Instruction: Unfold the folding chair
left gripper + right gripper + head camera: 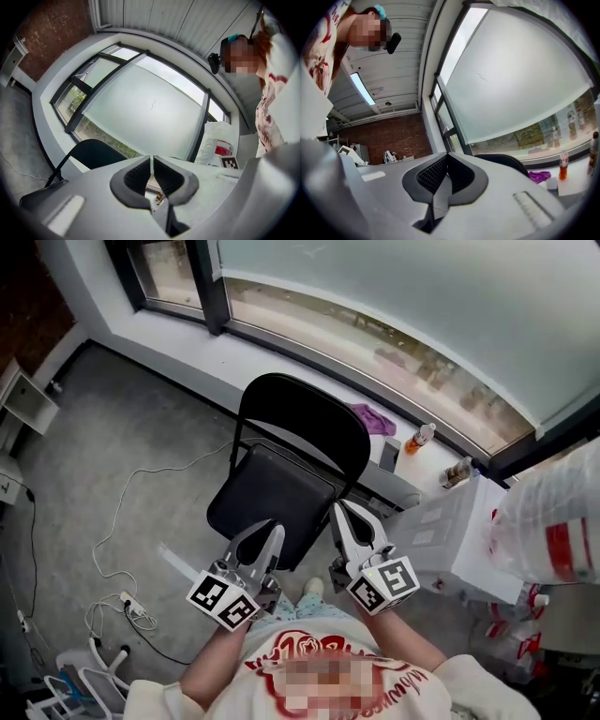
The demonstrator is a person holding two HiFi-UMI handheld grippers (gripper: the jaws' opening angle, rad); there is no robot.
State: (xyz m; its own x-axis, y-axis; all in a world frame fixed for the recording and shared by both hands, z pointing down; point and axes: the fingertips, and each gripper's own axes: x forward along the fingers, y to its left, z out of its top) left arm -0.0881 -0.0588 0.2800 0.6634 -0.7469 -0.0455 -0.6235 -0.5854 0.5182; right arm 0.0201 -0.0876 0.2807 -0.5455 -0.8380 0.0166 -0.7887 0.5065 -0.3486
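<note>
The folding chair (281,479) stands just ahead of our left gripper (267,532) and right gripper (345,518). Beyond it runs the window ledge (187,338), with a cloth (373,418) and a bottle (419,439) on it, ahead-right of our right gripper. A cable (117,512) lies on the floor, left of our left gripper.

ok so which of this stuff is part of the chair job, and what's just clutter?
Job: folding chair, already open; left gripper and right gripper, both shut, empty.
Clutter: purple cloth, orange bottle, plastic bag, power strip with cable.
</note>
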